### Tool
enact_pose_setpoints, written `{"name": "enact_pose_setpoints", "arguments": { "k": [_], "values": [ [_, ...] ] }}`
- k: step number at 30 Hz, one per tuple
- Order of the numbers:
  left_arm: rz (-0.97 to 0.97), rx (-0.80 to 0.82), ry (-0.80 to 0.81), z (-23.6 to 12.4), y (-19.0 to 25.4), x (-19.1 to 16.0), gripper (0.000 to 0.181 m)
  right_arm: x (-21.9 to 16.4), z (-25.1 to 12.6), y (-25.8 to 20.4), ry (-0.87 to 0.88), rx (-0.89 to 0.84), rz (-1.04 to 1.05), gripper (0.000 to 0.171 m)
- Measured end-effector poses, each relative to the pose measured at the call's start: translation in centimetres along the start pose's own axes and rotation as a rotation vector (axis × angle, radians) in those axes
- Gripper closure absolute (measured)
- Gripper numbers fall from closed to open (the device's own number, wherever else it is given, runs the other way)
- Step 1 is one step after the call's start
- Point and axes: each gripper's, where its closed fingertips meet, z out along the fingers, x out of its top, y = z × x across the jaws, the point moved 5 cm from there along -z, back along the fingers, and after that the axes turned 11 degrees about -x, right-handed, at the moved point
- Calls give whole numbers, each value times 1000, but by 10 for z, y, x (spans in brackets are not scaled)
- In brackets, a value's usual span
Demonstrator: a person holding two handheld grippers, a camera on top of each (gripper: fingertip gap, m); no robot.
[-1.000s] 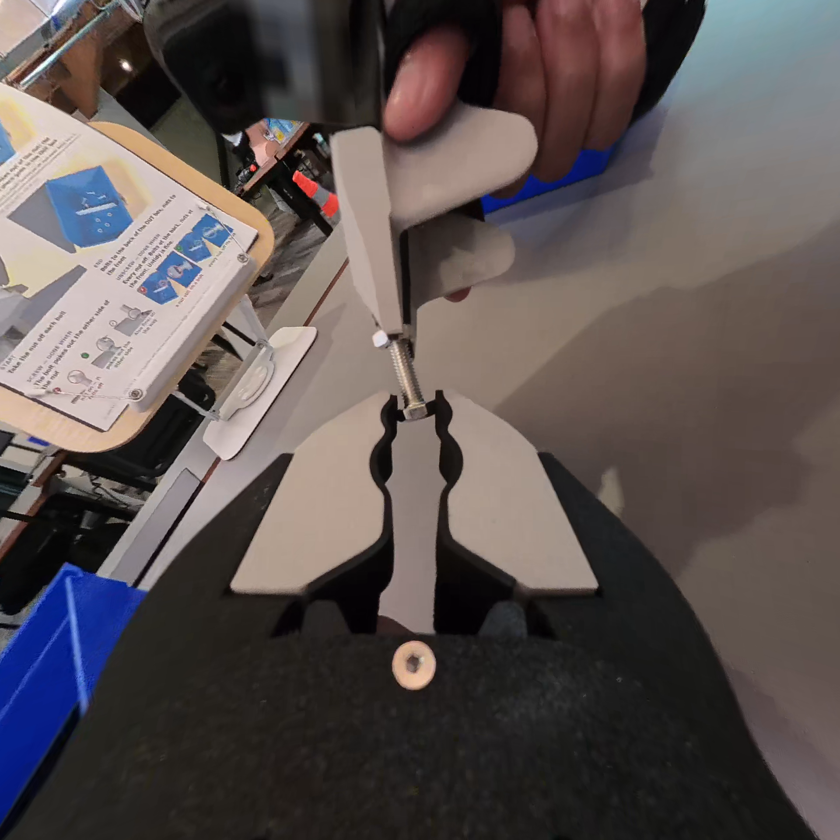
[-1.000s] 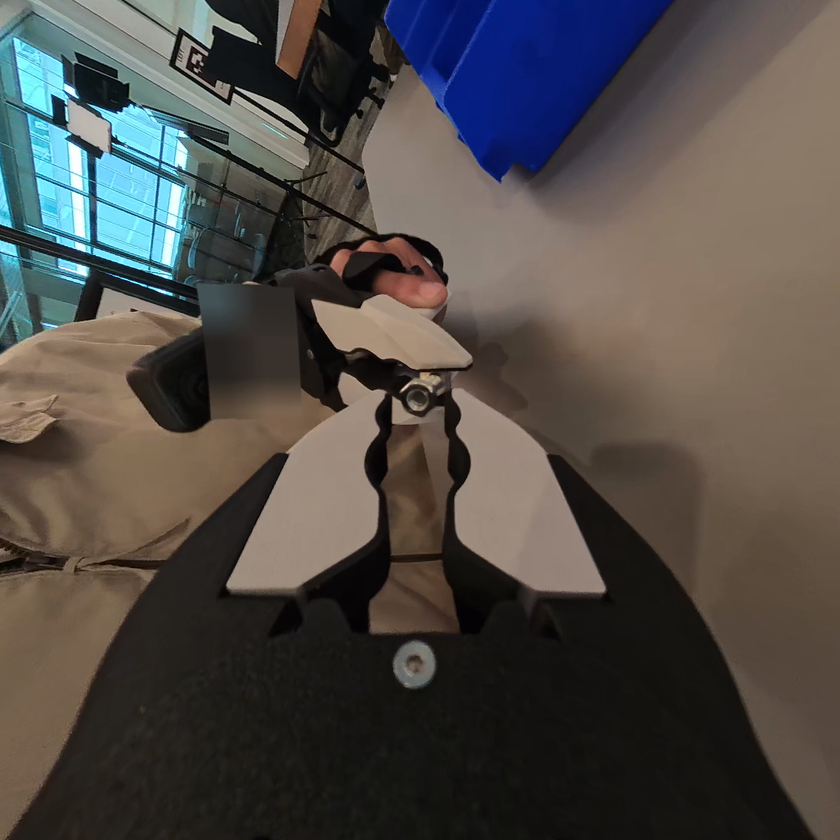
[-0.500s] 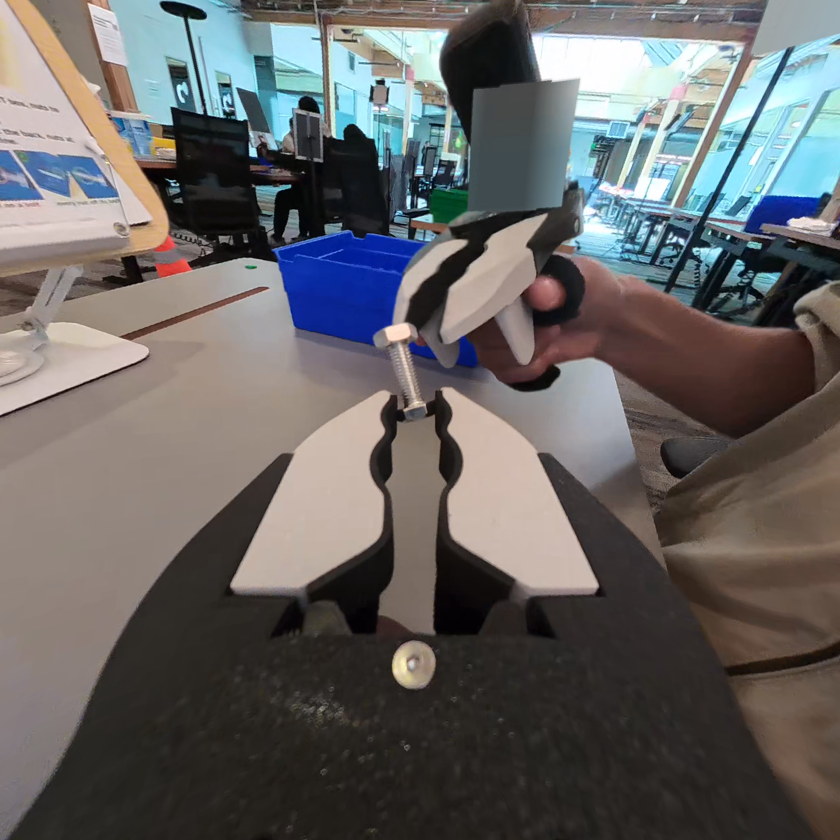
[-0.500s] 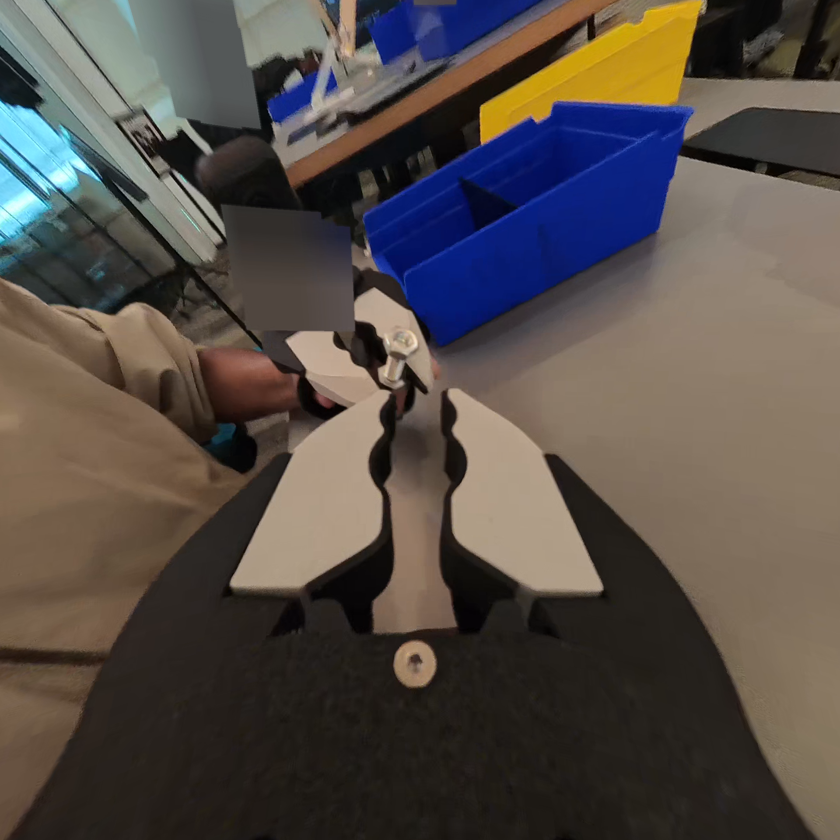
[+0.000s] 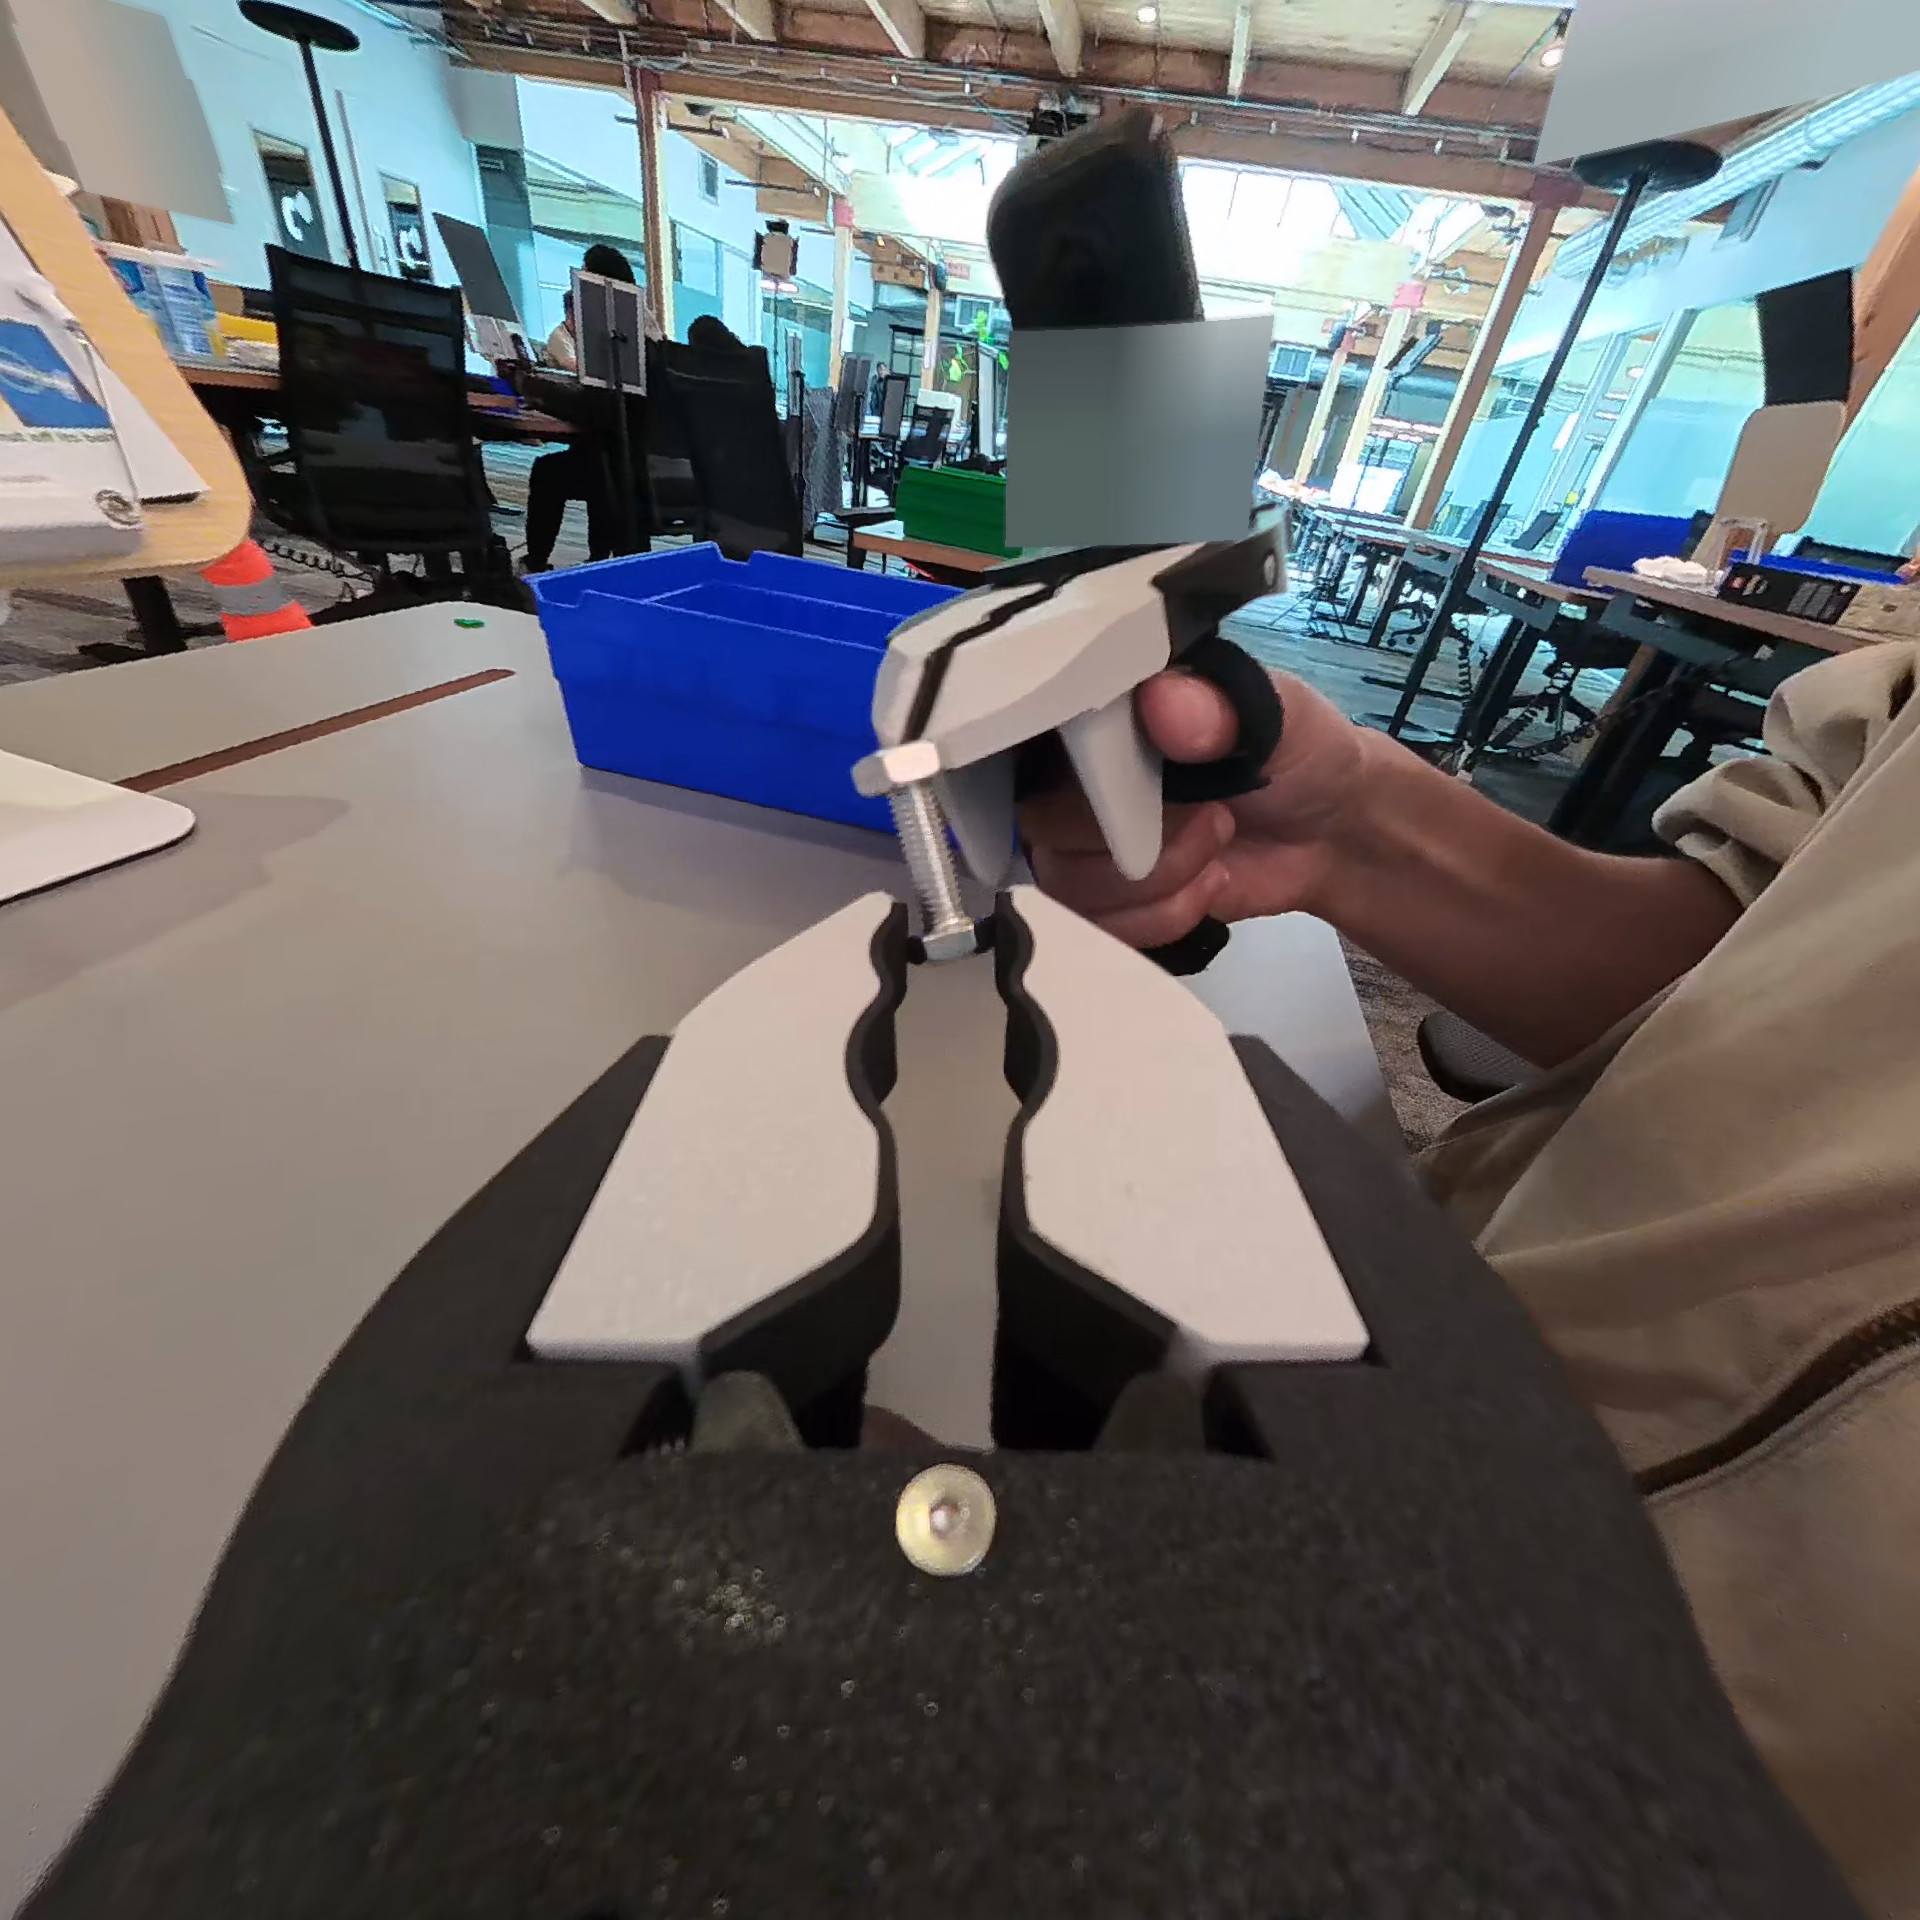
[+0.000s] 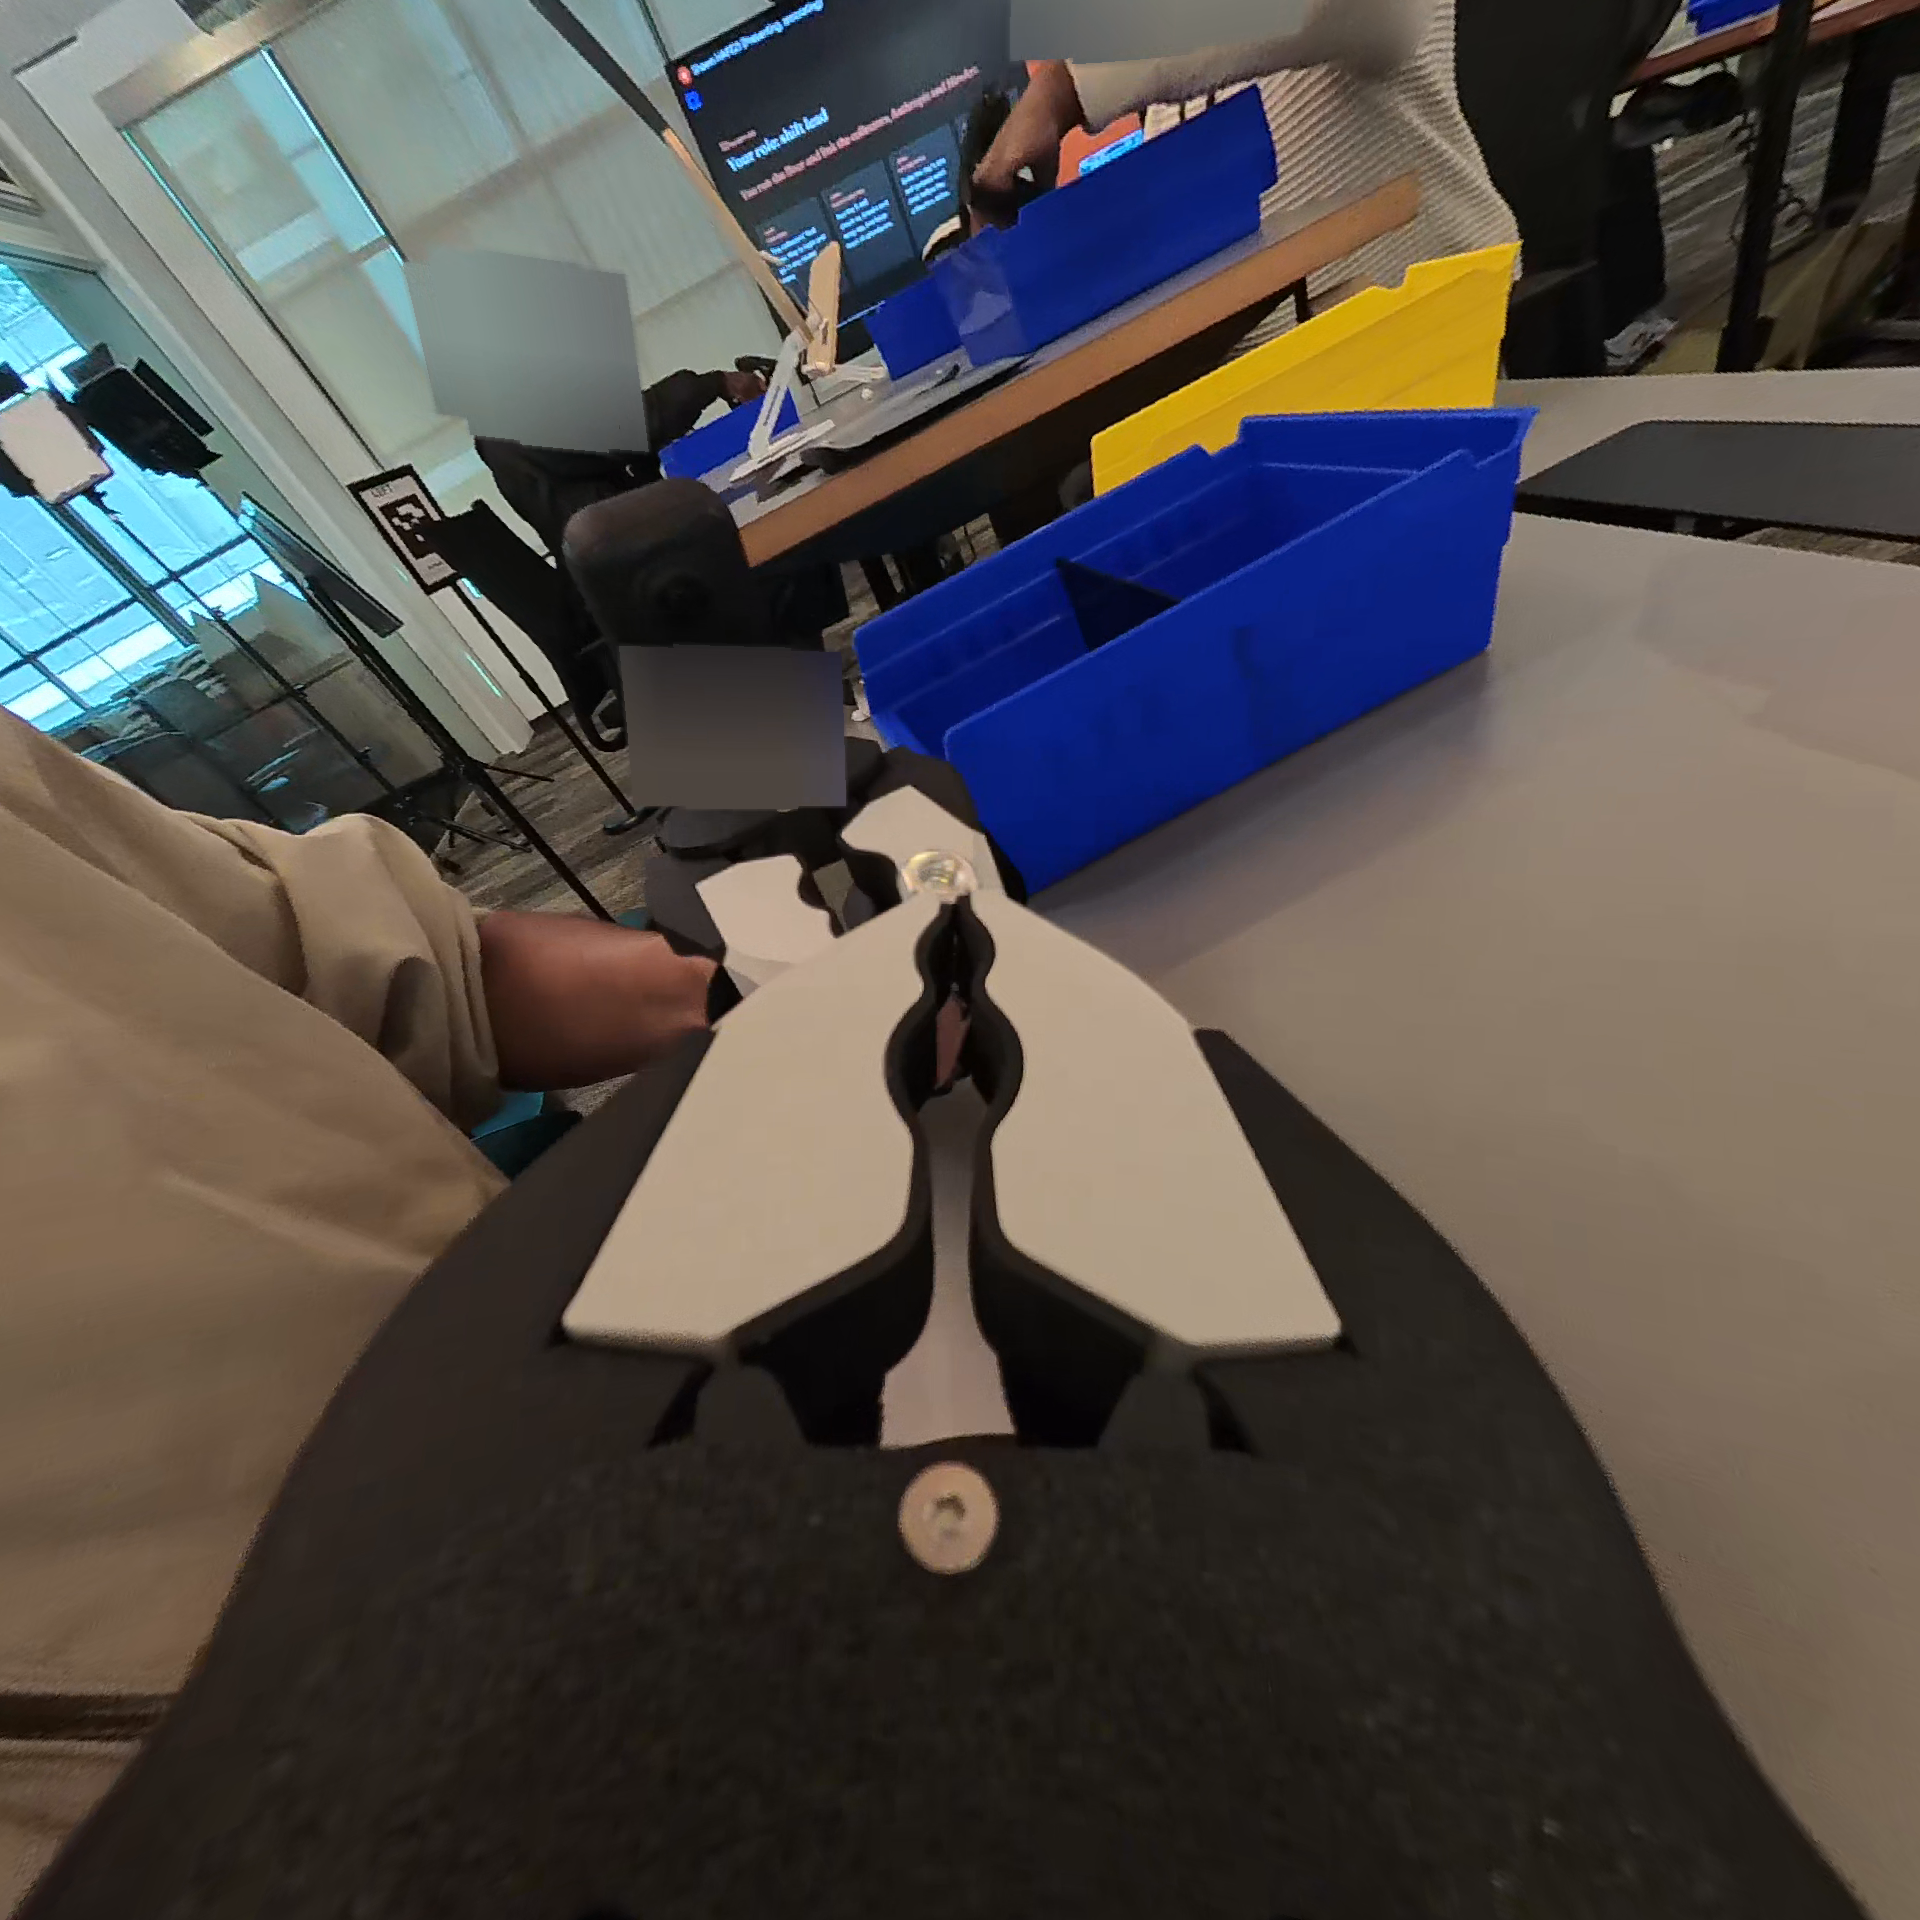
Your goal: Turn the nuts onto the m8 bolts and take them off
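A silver M8 bolt (image 5: 928,854) stands almost upright over the grey table (image 5: 312,987). My left gripper (image 5: 951,935) is shut on the hex at the bolt's lower end. A hex nut (image 5: 899,774) sits at the upper end. In the left wrist view my right gripper (image 5: 912,727), held in a hand, has its jaws closed and its tips rest on the nut. In the right wrist view the right gripper (image 6: 951,912) is shut with almost no gap, and the nut (image 6: 935,871) shows just past its tips. The frames do not show whether the tips pinch the nut.
A blue divided bin (image 5: 727,675) stands on the table behind the bolt and also shows in the right wrist view (image 6: 1195,675). A yellow bin (image 6: 1351,353) lies beyond it. An instruction board on a white stand (image 5: 73,447) is at the left. A beige sleeve (image 5: 1714,1039) fills the right. The tips of both grippers are at nearly the same place.
Half a second ago the right gripper was open beside the bolt; now it is shut at the nut. Since one second ago both views have swung up from the tabletop to level.
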Motion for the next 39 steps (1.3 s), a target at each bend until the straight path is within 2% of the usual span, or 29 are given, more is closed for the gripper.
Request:
{"name": "enact_pose_setpoints", "arguments": {
  "k": [3, 7, 15, 27, 29, 32, 39],
  "values": [
    [6, 15, -13, 0, -2, -1, 165, 3, -5, -8, 22, 58, 16, 171],
    [3, 6, -3, -3, -1, 1, 165, 0, -6, 2, 10, -10, 7, 171],
    [14, 5, -13, -2, 1, 2, 165, 0, 1, -10, 6, 58, 18, 171],
    [15, -16, -3, -2, 5, 5, 165, 2, 1, -1, 17, 25, 25, 171],
    [16, -20, 2, -3, 6, 6, 165, 3, -1, -7, 32, 71, 27, 158],
    [11, -26, 8, -4, 7, 7, 165, 1, -2, -10, 25, 96, 17, 149],
    [13, -16, 4, -4, 6, 6, 165, 1, 1, -16, 15, 111, 25, 151]
  ]
}}
